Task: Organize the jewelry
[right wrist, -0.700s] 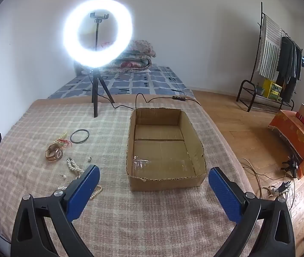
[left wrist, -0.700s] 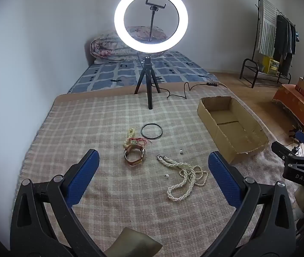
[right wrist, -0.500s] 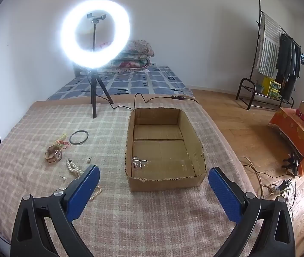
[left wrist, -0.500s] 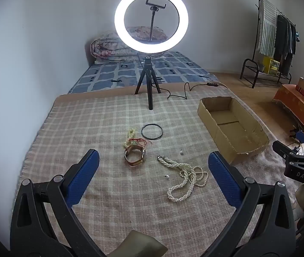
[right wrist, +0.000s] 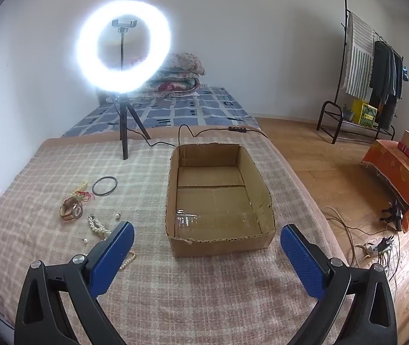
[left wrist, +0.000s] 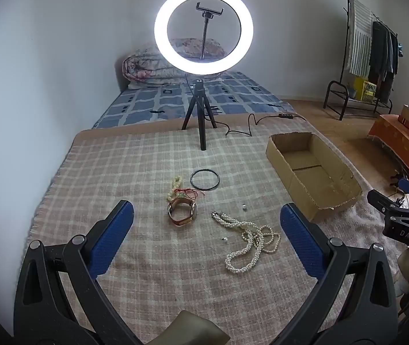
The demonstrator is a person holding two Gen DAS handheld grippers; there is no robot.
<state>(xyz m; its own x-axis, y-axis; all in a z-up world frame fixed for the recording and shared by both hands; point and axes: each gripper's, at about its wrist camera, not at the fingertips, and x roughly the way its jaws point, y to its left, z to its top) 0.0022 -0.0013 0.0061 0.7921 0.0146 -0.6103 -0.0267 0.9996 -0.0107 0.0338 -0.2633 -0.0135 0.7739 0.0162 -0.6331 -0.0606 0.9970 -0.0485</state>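
Note:
Jewelry lies on a checked blanket [left wrist: 135, 172]: a brown-strapped watch [left wrist: 182, 214], a white pearl necklace [left wrist: 247, 243], a black ring bangle [left wrist: 205, 179], a beaded bracelet with red thread [left wrist: 177, 188] and two small earrings [left wrist: 244, 207]. An empty cardboard box [left wrist: 310, 172] stands to their right. My left gripper [left wrist: 205, 230] is open and empty, above the blanket in front of the jewelry. My right gripper [right wrist: 204, 247] is open and empty, in front of the box [right wrist: 218, 192]. The watch [right wrist: 71, 210] and bangle [right wrist: 104, 186] show left in the right wrist view.
A lit ring light on a tripod [left wrist: 203, 86] stands at the blanket's far edge, its cable [left wrist: 247, 126] trailing right. A mattress with folded quilts [left wrist: 192, 97] lies behind. A clothes rack [left wrist: 371, 57], an orange-covered table [left wrist: 403, 141] and floor cables [right wrist: 377, 244] are at right.
The right wrist view has shifted slightly, so the scene sits a little to the left and lower. The left gripper is almost still. Nothing on the blanket has moved.

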